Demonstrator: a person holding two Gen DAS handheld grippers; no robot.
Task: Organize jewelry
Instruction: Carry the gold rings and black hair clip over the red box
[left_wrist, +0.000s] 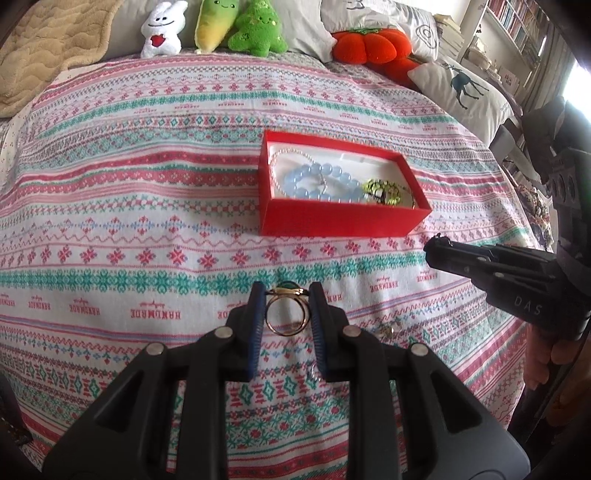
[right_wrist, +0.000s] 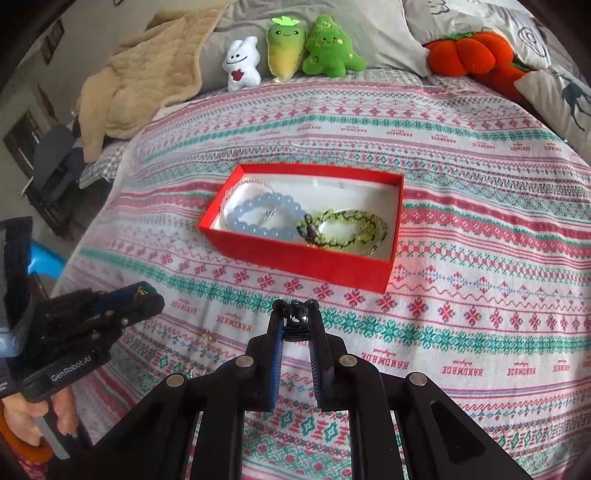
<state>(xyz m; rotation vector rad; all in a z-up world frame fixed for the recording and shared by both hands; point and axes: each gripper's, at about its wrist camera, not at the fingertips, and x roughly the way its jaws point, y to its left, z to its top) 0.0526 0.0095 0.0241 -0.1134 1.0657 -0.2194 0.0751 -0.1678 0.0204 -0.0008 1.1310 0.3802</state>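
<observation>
Left wrist view: we see the red box (left_wrist: 334, 219) near the middle of the bed (left_wrist: 110, 184), already holding a blue bead bracelet (left_wrist: 317, 182), a pearl strand (left_wrist: 275, 158) and a green bracelet (left_wrist: 386, 192). The left gripper (left_wrist: 287, 295) has its jaws partly closed on a gold ring (left_wrist: 286, 314) with a green stone; small pieces (left_wrist: 388, 329) lie loose near the bed's front edge, so we judge sorting unfinished.

Right wrist view: the right gripper (right_wrist: 295, 308) has its jaws almost closed, pinching a small dark item (right_wrist: 296, 320) we cannot identify, short of the box.
</observation>
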